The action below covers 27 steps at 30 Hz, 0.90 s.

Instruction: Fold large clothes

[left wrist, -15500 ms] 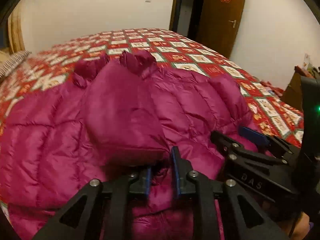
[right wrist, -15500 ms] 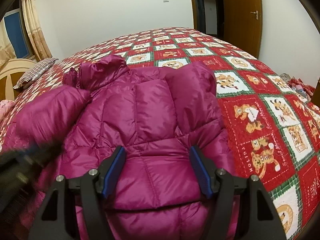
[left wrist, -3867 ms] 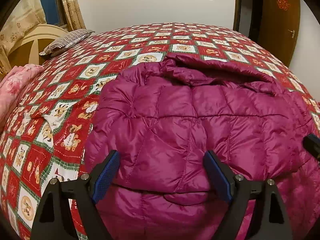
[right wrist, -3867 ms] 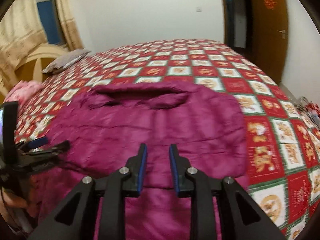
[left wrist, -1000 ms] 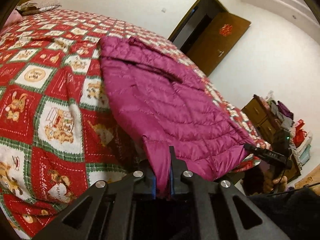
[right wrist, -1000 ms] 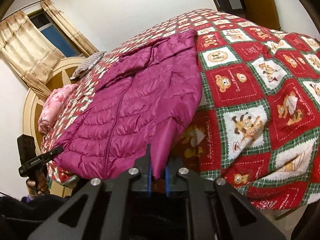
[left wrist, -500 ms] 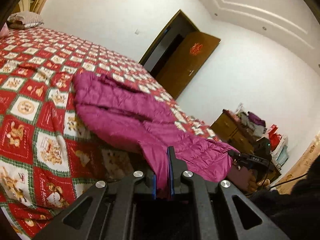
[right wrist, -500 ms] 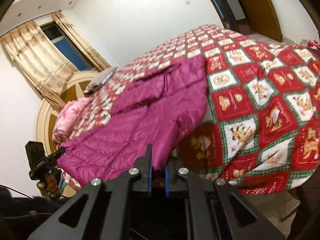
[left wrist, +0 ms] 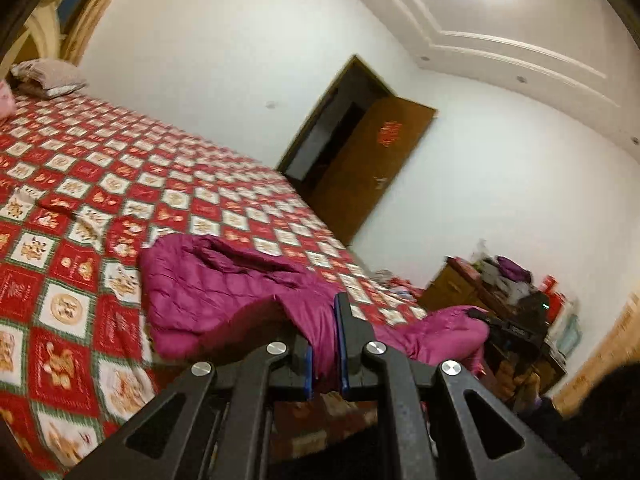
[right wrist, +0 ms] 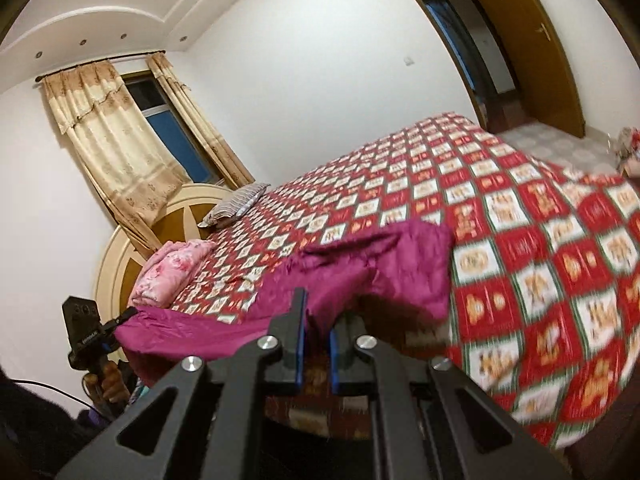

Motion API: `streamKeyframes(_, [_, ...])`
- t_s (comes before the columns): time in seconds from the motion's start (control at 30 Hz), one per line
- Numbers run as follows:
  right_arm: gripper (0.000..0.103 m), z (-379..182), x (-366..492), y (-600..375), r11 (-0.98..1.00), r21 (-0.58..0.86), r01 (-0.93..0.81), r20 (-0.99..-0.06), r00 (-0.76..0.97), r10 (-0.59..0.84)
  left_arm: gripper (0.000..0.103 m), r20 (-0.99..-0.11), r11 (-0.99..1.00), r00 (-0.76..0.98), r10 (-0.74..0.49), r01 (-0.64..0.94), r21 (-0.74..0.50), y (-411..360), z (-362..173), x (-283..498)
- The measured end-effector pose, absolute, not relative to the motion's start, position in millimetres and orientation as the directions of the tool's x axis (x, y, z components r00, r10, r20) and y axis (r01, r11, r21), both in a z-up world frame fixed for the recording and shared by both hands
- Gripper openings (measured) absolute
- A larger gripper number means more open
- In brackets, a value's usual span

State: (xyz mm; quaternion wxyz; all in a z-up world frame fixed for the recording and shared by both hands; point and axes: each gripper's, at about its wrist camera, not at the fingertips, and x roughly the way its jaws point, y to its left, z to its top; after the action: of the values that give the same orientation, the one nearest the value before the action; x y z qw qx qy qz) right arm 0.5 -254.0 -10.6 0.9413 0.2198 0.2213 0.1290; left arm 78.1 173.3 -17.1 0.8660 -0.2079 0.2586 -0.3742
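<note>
A magenta quilted down jacket (left wrist: 208, 292) lies across the near part of the bed, its near edge lifted off the quilt. My left gripper (left wrist: 325, 344) is shut on the jacket's near left corner. My right gripper (right wrist: 316, 332) is shut on the near right corner of the jacket (right wrist: 384, 264). The hem hangs stretched between the two grippers. The right gripper also shows in the left wrist view (left wrist: 486, 317), and the left gripper in the right wrist view (right wrist: 120, 320). The collar end rests on the bed, far from me.
The bed carries a red, green and white patchwork quilt (left wrist: 60, 208) (right wrist: 560, 264). A pink folded blanket (right wrist: 168, 272) and a striped pillow (right wrist: 236, 204) lie by the headboard. A brown door (left wrist: 368, 168) stands open. A cluttered wooden dresser (left wrist: 472, 292) stands right of the bed.
Both grippers have risen with the jacket's near edge, lifting the hem higher off the bed. More of the room and ceiling shows now. Both grippers stay shut on the cloth.
</note>
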Motion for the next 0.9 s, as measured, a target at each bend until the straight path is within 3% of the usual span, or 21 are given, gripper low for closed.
streamKeyframes(0.17, [0.012, -6.4, 57.7, -268.0, 0.859, 0.493, -0.141, -0.356, 0.868, 0.347, 0.009, -0.362, 0.665, 0.589, -0.723, 0.450, -0.596, 165.8, -19.7, 143.3])
streamKeyframes(0.43, [0.012, -14.6, 157.9, -287.6, 0.876, 0.479, -0.061, -0.416, 0.863, 0.288, 0.009, -0.472, 0.772, 0.638, -0.608, 0.339, -0.537, 143.3, -31.9, 234.0])
streamKeyframes(0.7, [0.012, -72.3, 254.7, -293.2, 0.905, 0.416, 0.090, -0.547, 0.820, 0.170, 0.009, -0.629, 0.863, 0.615, -0.476, 0.190, -0.468, 110.6, -99.0, 328.2])
streamKeyframes(0.9, [0.012, -117.5, 300.4, -296.0, 0.914, 0.371, 0.167, -0.613, 0.783, 0.106, 0.009, -0.684, 0.879, 0.587, -0.433, 0.106, -0.466, 102.5, -144.5, 369.6])
